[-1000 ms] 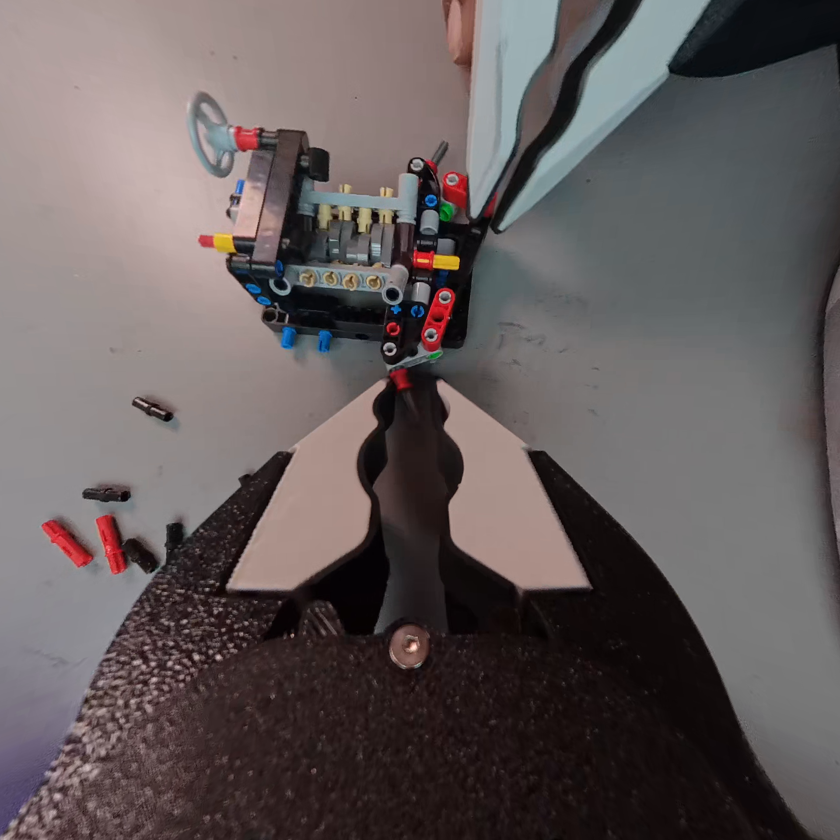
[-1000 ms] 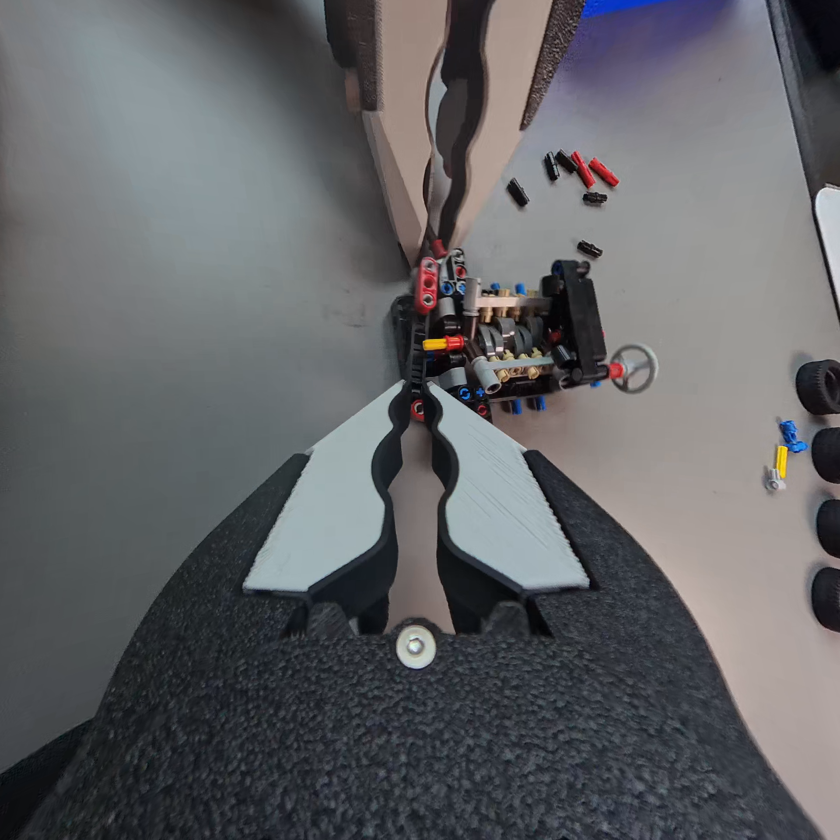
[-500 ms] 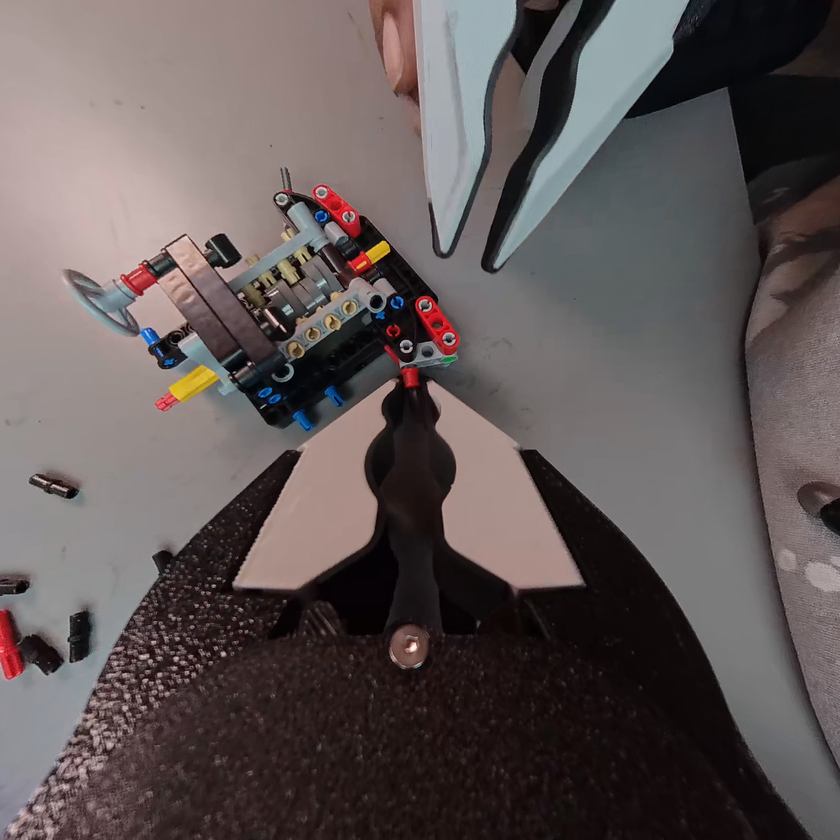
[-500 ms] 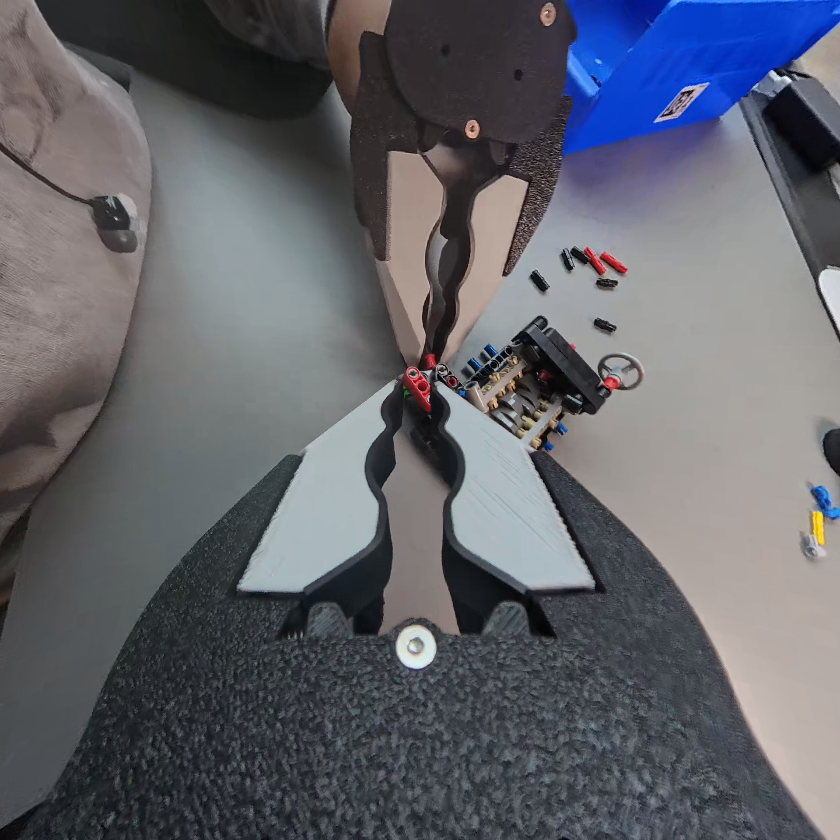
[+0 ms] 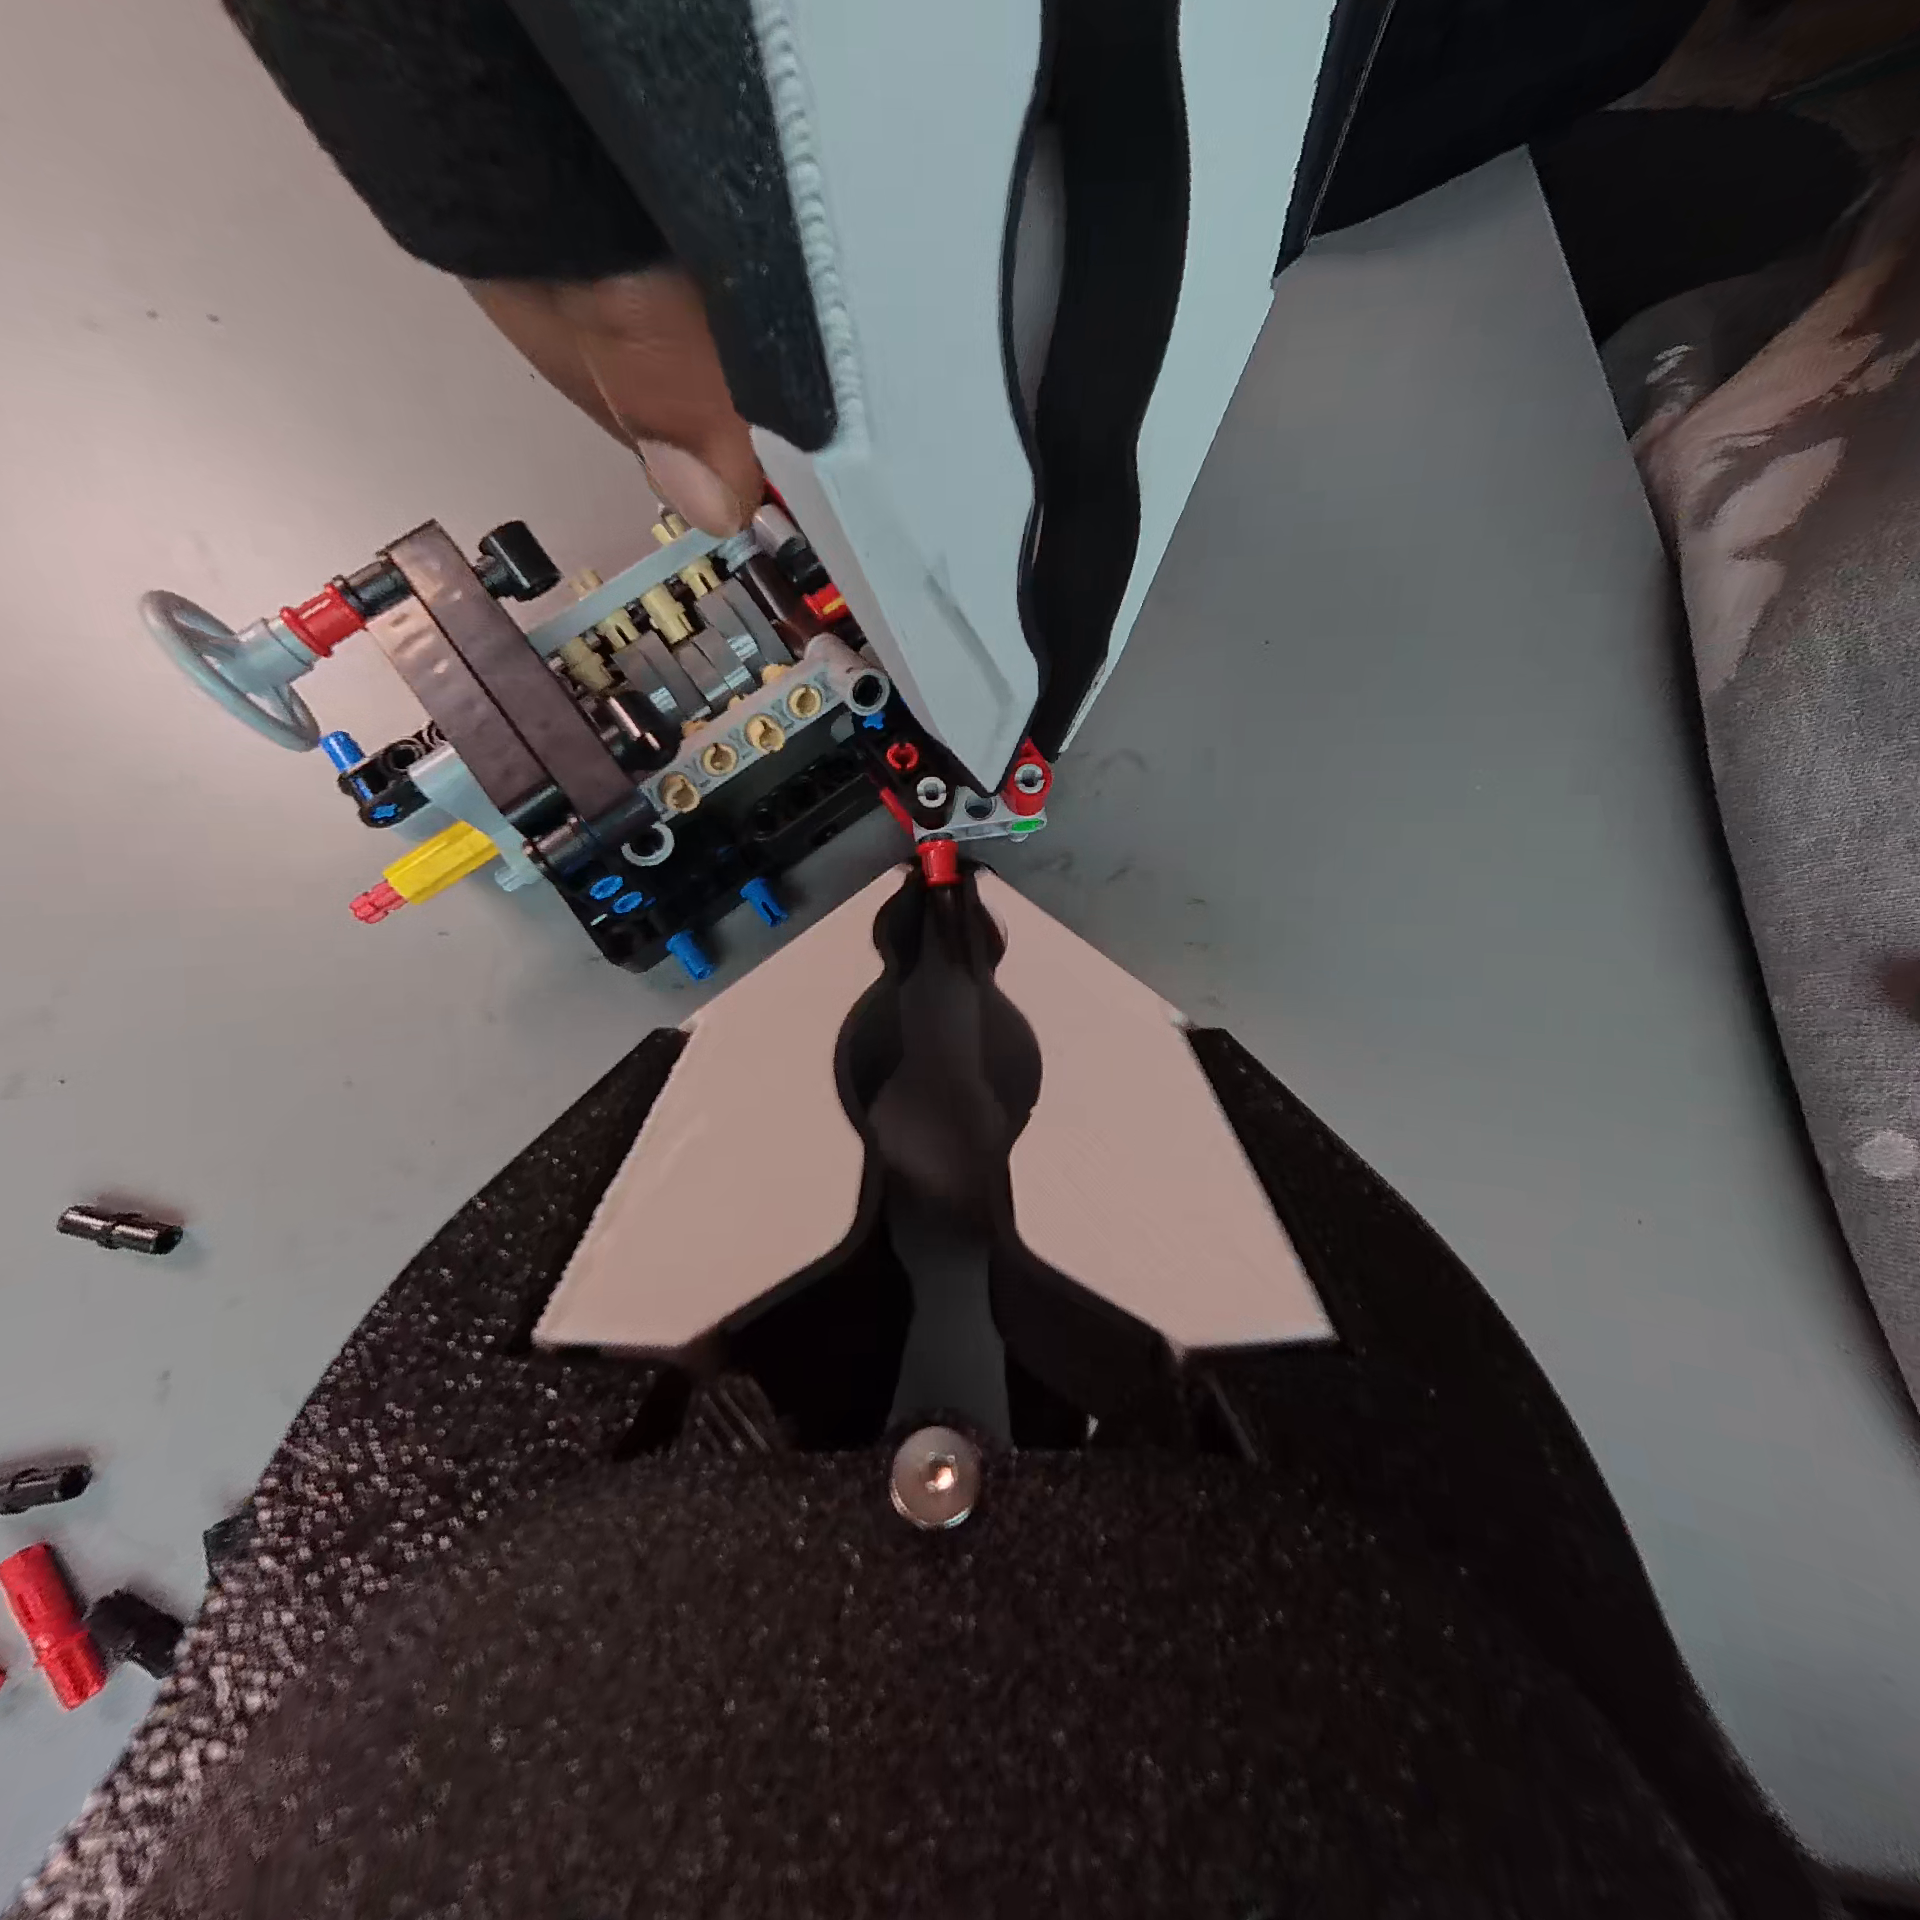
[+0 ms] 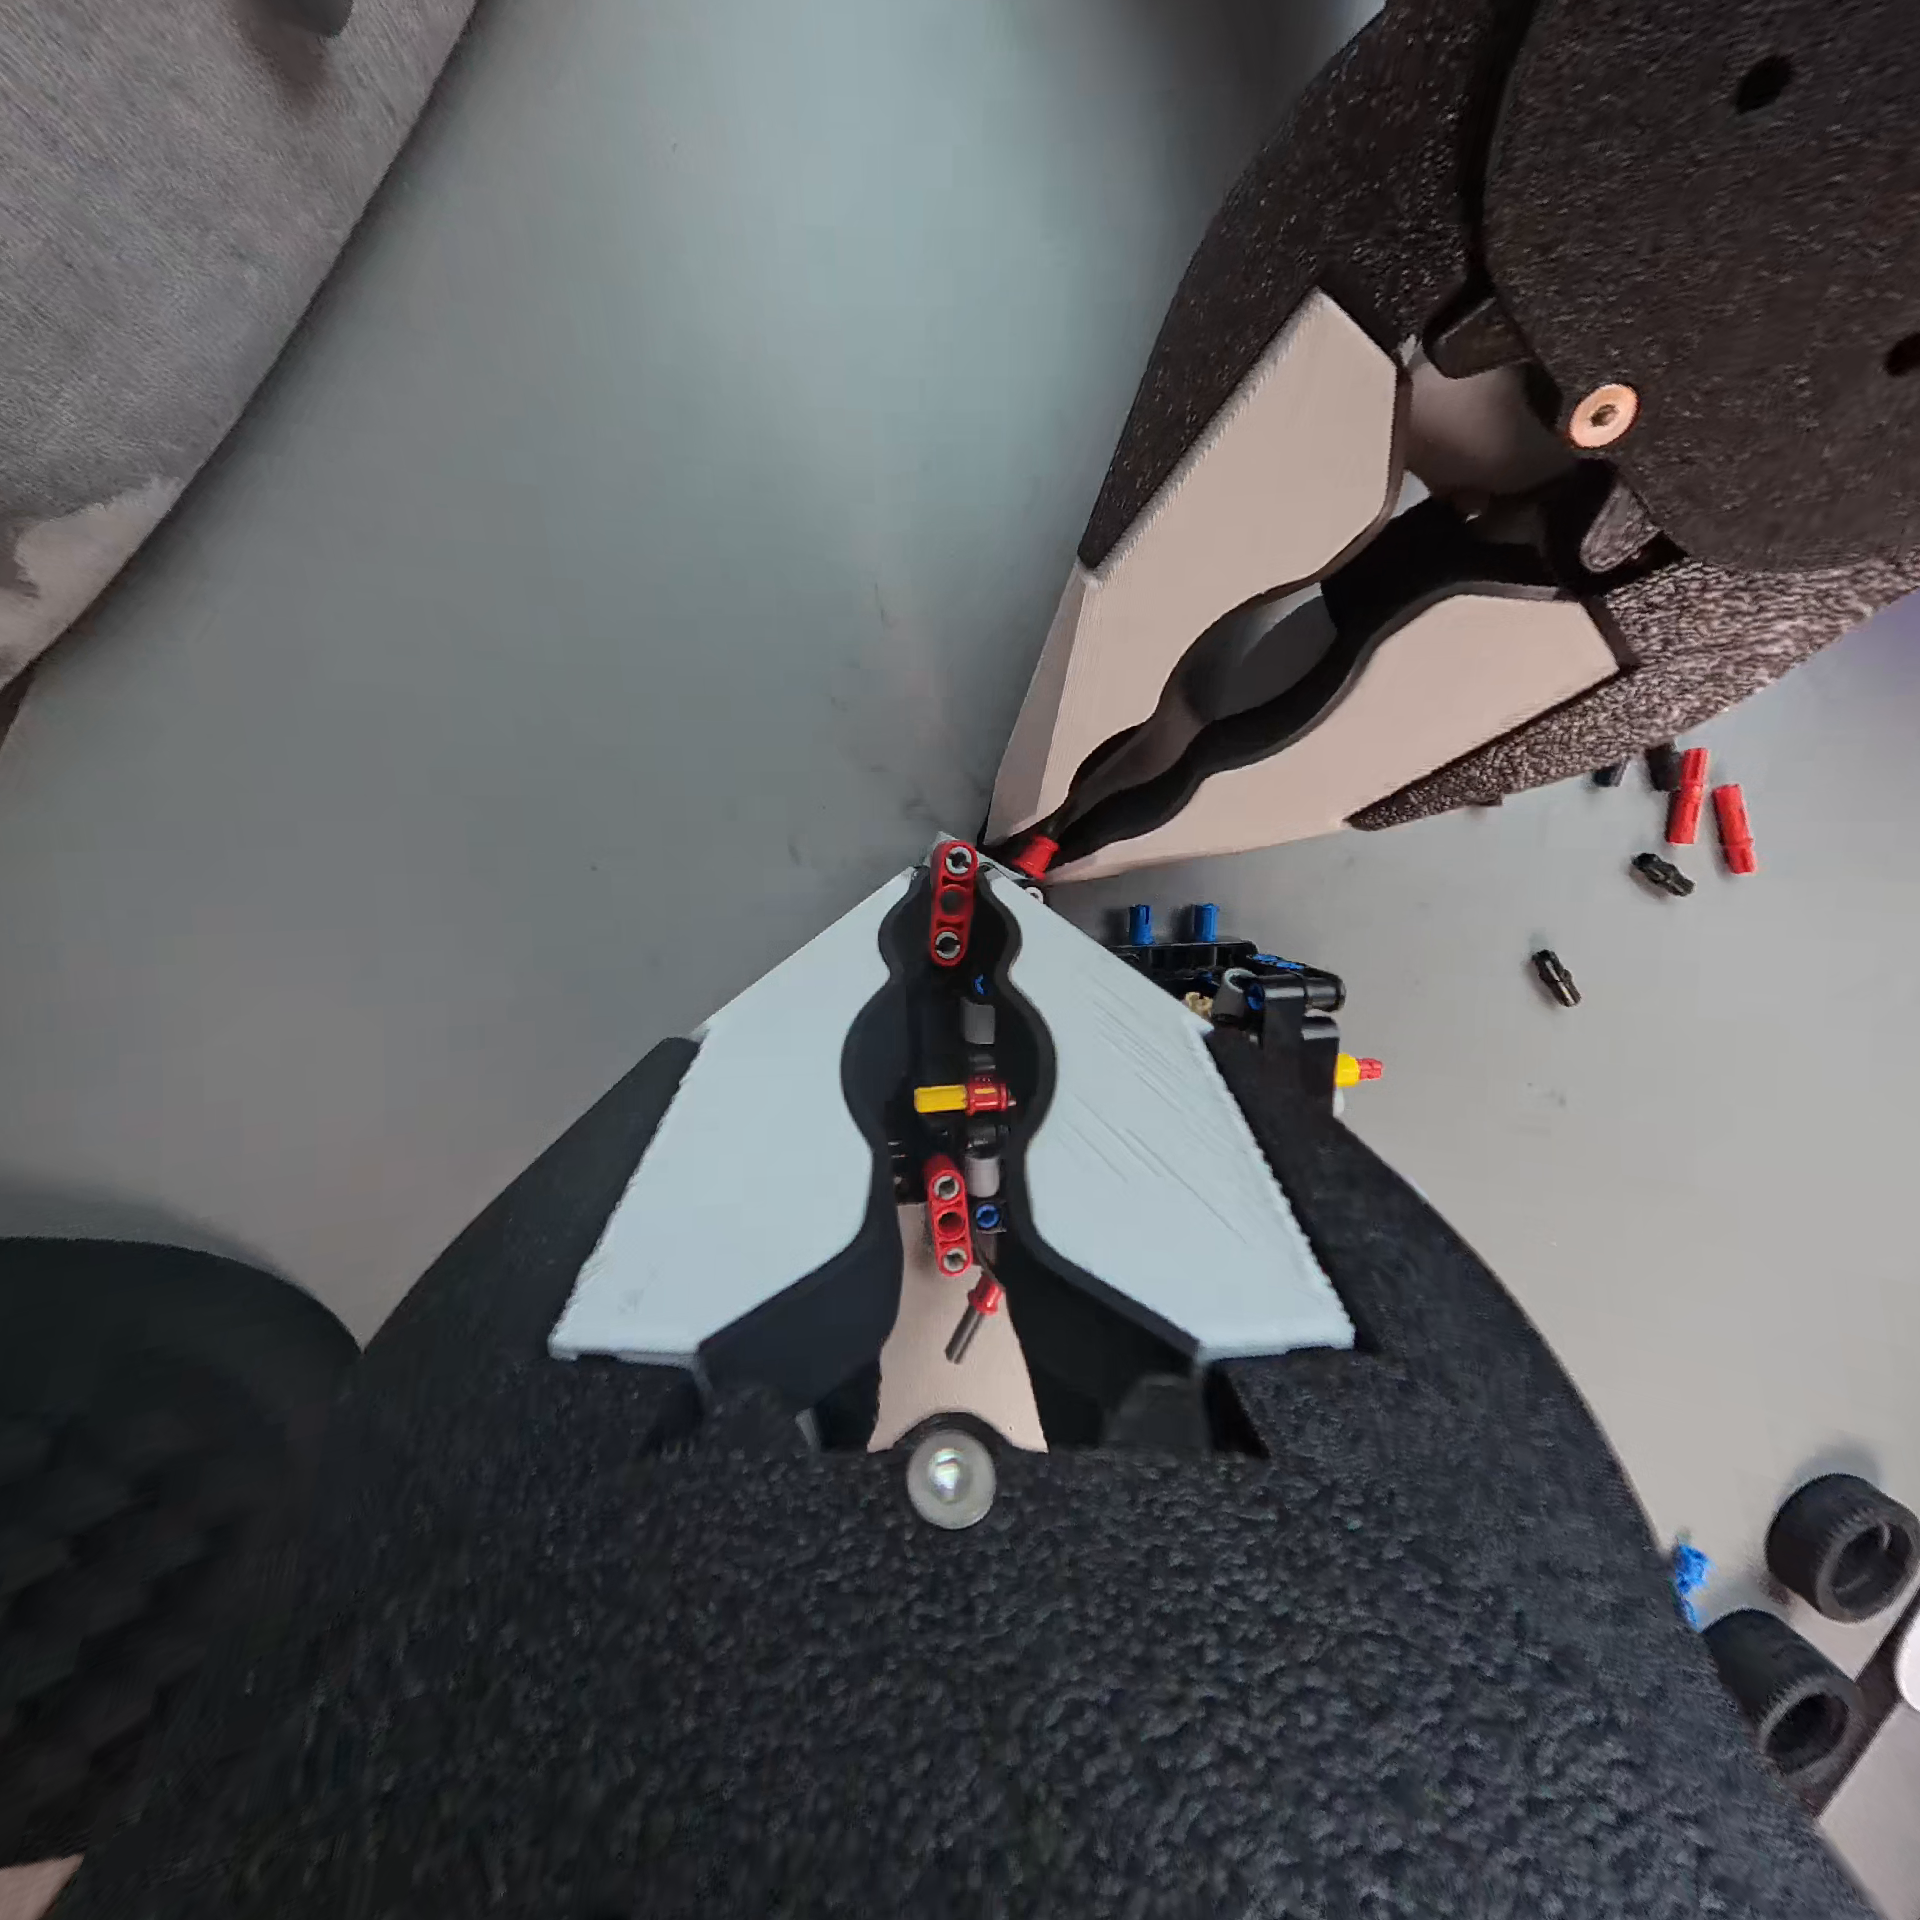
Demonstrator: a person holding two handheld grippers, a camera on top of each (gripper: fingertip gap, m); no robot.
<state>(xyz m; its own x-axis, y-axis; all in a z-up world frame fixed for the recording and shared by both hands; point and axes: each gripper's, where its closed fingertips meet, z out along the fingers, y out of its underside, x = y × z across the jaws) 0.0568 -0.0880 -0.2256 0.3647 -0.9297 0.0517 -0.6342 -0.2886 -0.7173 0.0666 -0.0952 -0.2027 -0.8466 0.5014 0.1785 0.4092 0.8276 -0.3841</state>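
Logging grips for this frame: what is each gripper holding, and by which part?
Left gripper pinches the red pin sticking out of the brick model's corner. Right gripper clamps the same model's end, across its red beam.

The right tongs cover the far corner of the brick model in the left wrist view, and a fingertip sits over its top beam. From the right wrist view most of the model is buried under those tongs' own body, only slivers show through the gap. Can't tell what the left tongs actually pinch beyond a red pin end. A red peg and a black peg get clipped by the left edge. The tyres run off the right edge, and the blue bit beside them is too blurry to call.
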